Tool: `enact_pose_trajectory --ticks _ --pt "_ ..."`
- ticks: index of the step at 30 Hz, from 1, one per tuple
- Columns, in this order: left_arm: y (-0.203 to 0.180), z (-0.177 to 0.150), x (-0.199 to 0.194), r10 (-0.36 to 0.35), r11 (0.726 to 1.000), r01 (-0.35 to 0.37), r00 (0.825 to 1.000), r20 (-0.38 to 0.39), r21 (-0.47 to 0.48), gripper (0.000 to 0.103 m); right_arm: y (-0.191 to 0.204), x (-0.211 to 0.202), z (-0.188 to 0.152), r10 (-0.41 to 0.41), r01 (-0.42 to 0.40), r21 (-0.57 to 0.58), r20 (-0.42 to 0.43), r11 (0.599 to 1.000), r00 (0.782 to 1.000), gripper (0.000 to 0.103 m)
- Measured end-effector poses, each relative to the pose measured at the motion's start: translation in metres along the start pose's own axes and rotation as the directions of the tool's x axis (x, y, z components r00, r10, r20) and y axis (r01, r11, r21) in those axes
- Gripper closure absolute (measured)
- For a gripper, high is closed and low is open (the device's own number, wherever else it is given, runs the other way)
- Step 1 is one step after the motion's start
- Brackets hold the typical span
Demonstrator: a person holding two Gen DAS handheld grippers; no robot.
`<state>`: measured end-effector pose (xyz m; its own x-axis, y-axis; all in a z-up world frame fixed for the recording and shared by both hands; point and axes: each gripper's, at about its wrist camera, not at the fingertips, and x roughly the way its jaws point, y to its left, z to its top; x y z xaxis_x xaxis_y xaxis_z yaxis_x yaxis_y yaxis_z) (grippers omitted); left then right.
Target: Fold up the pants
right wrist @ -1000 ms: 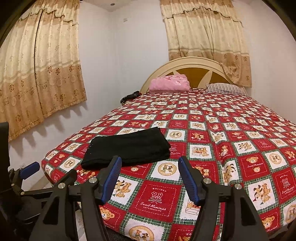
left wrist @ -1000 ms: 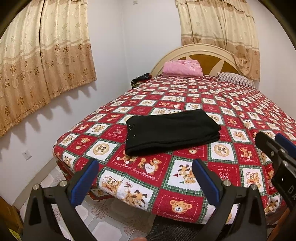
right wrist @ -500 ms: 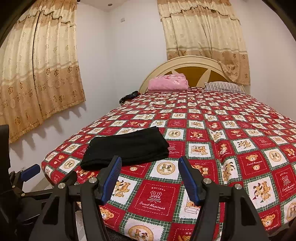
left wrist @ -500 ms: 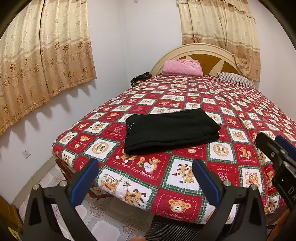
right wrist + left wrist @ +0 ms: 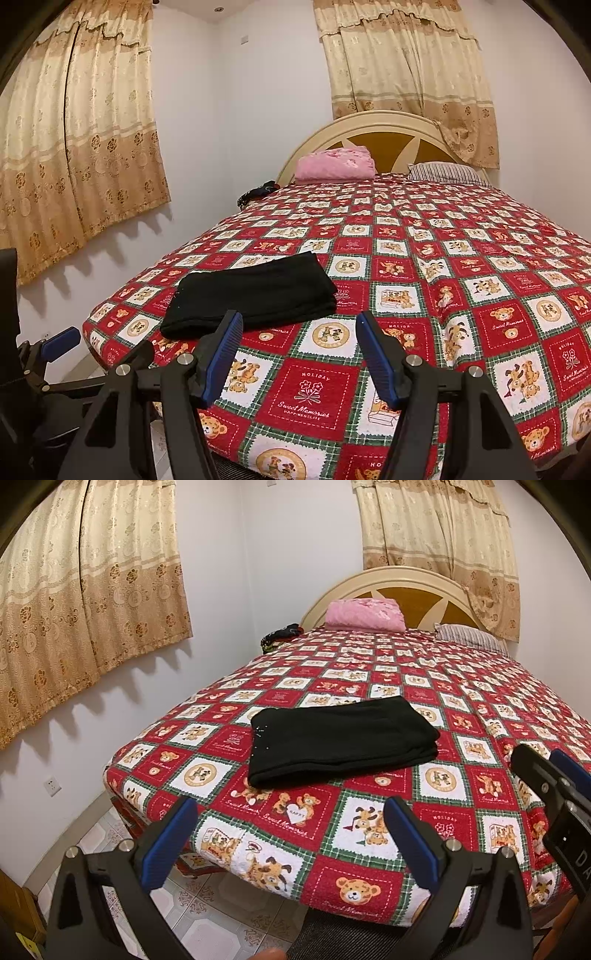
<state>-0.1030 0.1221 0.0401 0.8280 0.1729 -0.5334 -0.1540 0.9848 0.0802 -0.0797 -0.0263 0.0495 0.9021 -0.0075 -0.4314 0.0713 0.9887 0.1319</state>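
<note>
Left wrist view: the left gripper [image 5: 290, 818] stands wide open, empty; folded black pants [image 5: 341, 740] lie beyond it on the bedspread [image 5: 369, 849]. Right wrist view: the right gripper [image 5: 299, 332] is open, empty; pants lie far left of it.

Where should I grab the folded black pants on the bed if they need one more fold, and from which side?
Take the black pants by their thick right-hand end, where the layers stack visibly. Come in low from the foot of the bed with the right gripper, open and empty, sliding one finger under the whole stack. The left gripper, also open, could pin the other end.
</note>
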Motion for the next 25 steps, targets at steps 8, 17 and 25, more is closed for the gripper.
enact_pose_trajectory --ticks 8,17,25 --pt "0.0007 0.0002 0.0036 0.055 0.998 -0.055 0.998 -0.008 -0.002 0.000 -0.0013 -0.0006 -0.0001 -0.010 0.010 0.000 0.001 1.000 1.000 0.038" --pt "0.0055 0.0019 0.0037 0.003 1.000 -0.003 1.000 -0.006 -0.026 0.000 -0.0024 0.0003 -0.0003 -0.018 0.018 0.003 -0.004 1.000 1.000 0.038" --pt "0.0016 0.0016 0.0030 0.005 1.000 -0.004 1.000 0.004 -0.009 0.000 -0.0028 0.0007 -0.0007 -0.019 0.019 0.007 -0.004 1.000 1.000 0.038"
